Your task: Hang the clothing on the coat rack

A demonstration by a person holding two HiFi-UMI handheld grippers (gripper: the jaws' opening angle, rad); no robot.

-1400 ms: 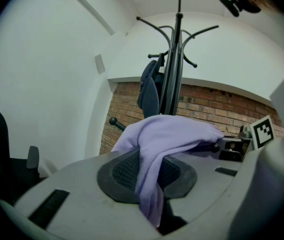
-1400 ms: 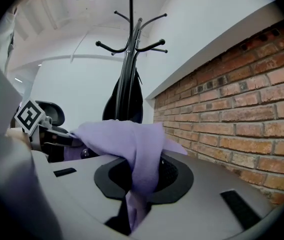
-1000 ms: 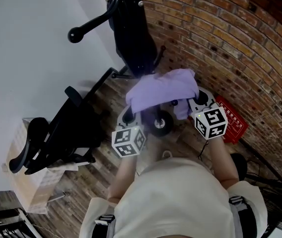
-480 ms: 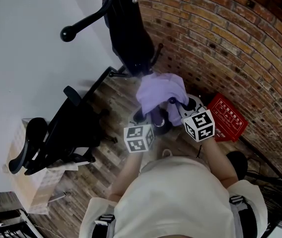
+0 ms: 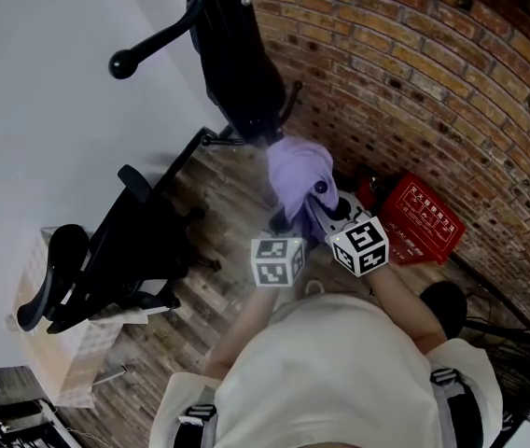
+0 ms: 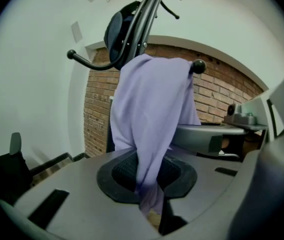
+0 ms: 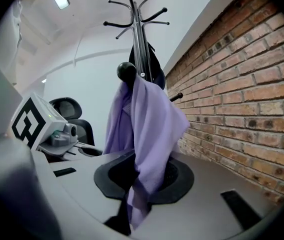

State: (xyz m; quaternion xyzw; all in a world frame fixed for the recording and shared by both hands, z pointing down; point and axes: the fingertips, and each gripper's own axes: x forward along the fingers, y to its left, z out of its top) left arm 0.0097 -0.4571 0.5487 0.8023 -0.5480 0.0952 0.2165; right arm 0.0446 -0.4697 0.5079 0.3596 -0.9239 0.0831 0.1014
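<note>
The lilac garment point(image 5: 299, 169) hangs draped over a ball-tipped arm point(image 7: 126, 71) of the black coat rack point(image 5: 237, 73), close to the brick wall point(image 5: 414, 82). Both grippers grasp it from below - the left gripper point(image 6: 152, 206) has its fingers clenched on one hanging fold, the right gripper point(image 7: 134, 206) on another - side by side.

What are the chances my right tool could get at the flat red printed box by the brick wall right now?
Probably not yet: the right tool is clamped on the lilac cloth garment draped over a ball-tipped peg of the black coat rack. Nothing seems to block the red box; the tool must release first.
</note>
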